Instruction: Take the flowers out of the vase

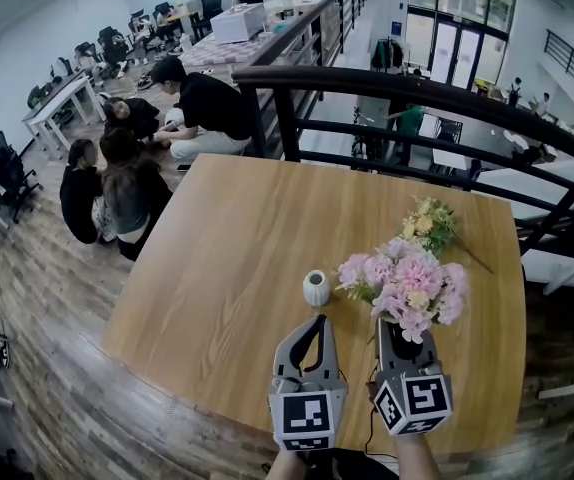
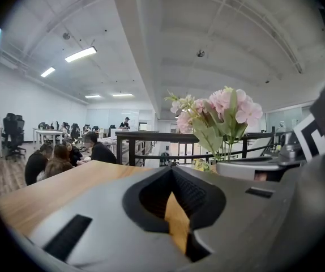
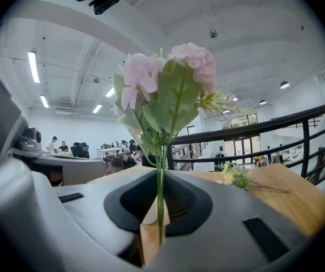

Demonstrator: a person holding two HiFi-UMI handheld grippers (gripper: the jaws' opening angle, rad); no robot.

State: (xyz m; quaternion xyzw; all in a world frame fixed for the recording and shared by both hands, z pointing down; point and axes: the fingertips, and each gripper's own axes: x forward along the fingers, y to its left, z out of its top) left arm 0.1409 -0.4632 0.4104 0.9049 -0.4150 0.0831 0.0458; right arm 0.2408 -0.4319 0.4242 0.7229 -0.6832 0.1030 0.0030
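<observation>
A bunch of pink flowers (image 1: 407,286) stands upright above the wooden table (image 1: 227,268). My right gripper (image 1: 395,336) is shut on its thin green stem (image 3: 161,205), and the pink blooms (image 3: 168,81) rise just past the jaws. The small white vase (image 1: 316,288) stands on the table to the left of the bunch, just beyond my left gripper (image 1: 317,320), which is shut with nothing in it. A second bunch, of yellow flowers (image 1: 427,225), lies on the table farther back. In the left gripper view the pink flowers (image 2: 219,112) show to the right.
A black metal railing (image 1: 387,93) runs along the table's far edge. Several people (image 1: 117,183) sit on the floor beyond the table's left corner. Office desks and chairs (image 1: 57,98) fill the room at the back left.
</observation>
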